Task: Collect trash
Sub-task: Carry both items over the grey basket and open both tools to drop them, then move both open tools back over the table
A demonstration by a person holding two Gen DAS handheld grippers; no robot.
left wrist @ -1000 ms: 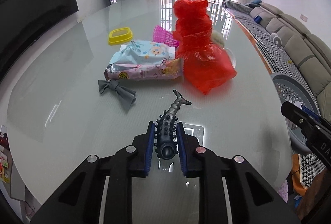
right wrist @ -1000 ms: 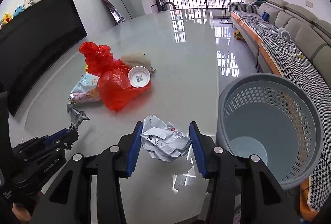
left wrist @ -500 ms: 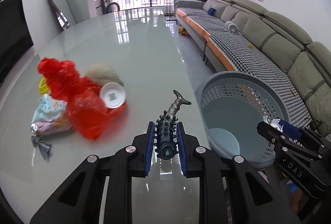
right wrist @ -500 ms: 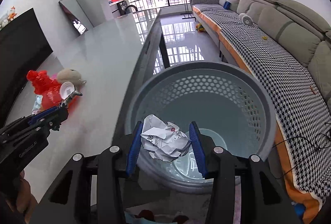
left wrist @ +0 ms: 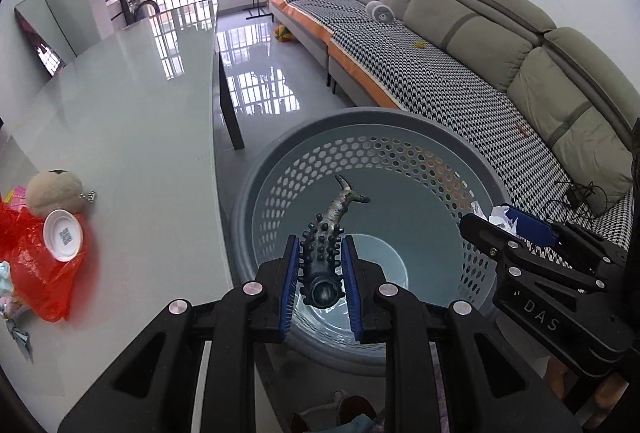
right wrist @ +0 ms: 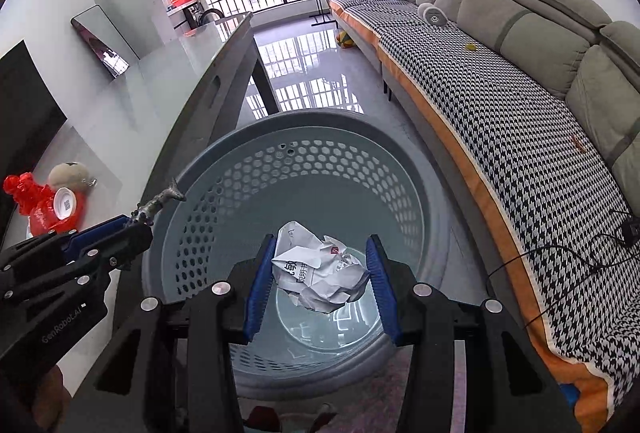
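My left gripper (left wrist: 319,275) is shut on a dark knobbly fish-shaped toy (left wrist: 328,241) and holds it above the open grey perforated basket (left wrist: 400,169). My right gripper (right wrist: 318,281) is shut on a crumpled white paper ball (right wrist: 320,275) and holds it over the same basket (right wrist: 280,169). The left gripper with the toy also shows in the right wrist view (right wrist: 136,229), at the basket's left rim. The right gripper also shows in the left wrist view (left wrist: 500,229), at the basket's right rim.
The basket stands on the floor beside the glass table (left wrist: 132,121). A red plastic bag (left wrist: 36,257), a white lid (left wrist: 63,235) and a beige plush ball (left wrist: 54,191) lie on the table at left. A grey sofa (left wrist: 480,45) runs along the right.
Both grippers have swung right from the table to above the basket, each still holding its item. The basket now fills the middle of both views.
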